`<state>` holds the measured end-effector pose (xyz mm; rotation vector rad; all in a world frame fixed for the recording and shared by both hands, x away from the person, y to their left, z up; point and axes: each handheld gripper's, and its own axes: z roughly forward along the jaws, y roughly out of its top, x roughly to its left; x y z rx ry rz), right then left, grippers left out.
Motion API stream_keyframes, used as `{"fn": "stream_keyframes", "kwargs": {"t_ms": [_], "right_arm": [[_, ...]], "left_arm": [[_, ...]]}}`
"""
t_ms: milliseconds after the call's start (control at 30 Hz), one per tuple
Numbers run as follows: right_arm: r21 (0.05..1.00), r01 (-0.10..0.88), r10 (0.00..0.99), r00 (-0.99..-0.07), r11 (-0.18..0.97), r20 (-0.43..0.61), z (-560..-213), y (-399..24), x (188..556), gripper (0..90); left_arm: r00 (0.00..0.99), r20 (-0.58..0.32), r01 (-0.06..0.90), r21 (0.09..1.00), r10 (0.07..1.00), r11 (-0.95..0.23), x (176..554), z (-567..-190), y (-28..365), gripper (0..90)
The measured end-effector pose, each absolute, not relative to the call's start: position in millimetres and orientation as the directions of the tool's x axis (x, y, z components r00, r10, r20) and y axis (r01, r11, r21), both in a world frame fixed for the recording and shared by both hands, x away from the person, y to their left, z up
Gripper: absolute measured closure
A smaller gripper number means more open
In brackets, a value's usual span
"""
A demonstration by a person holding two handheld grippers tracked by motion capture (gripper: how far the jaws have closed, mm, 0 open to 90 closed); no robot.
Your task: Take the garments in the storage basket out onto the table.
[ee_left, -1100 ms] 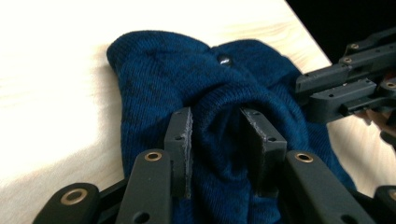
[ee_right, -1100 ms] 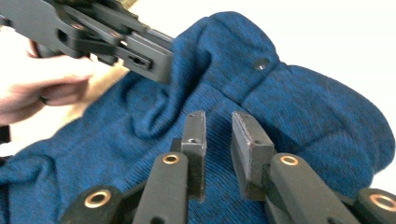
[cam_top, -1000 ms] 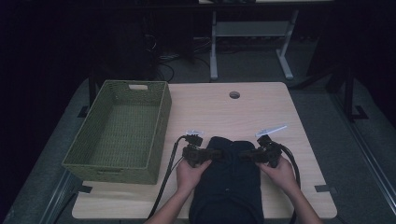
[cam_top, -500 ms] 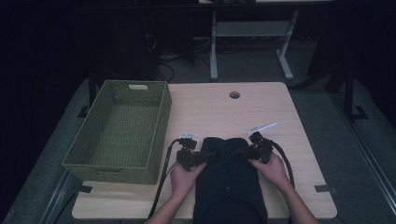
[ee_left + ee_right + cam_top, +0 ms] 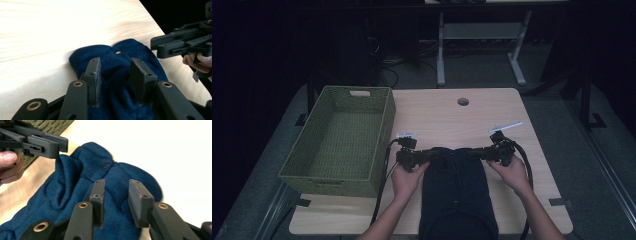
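Left tool (image 5: 115, 75) agape | right tool (image 5: 116, 197) agape | blue garment (image 5: 457, 190) bottom cut off

A pale wooden counter (image 5: 437, 117) is catching the light while the room behind is sitting in near darkness. A grey desk frame (image 5: 477, 40) is standing on the grey floor (image 5: 562, 125), cables (image 5: 387, 60) lying beside it.

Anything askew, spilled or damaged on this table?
Nothing spilled or damaged. The dark blue garment is rumpled at its far end and hangs over the table's near edge. The green basket overhangs the left edge. Left gripper and right gripper are both open over the cloth.
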<state>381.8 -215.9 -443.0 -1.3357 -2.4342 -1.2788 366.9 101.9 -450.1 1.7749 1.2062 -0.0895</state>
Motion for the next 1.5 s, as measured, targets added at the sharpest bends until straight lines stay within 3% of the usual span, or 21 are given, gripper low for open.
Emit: {"fn": "stream_keyframes", "kwargs": {"t_ms": [500, 1500], "right_arm": [[0.589, 0.769, 0.701, -0.562, 0.248, 0.439, -452.4, -235.8, 388.9, 63.1], [0.546, 0.798, 0.697, -0.543, 0.255, 0.468, -460.0, -230.3, 396.6, 63.4]], "left_arm": [[0.475, -0.548, 0.757, 0.653, 0.689, -0.002, 375.0, -452.1, 111.0, 58.5], [0.448, -0.558, 0.817, 0.574, 0.699, -0.065, 383.9, -475.4, 108.6, 57.4]]}}
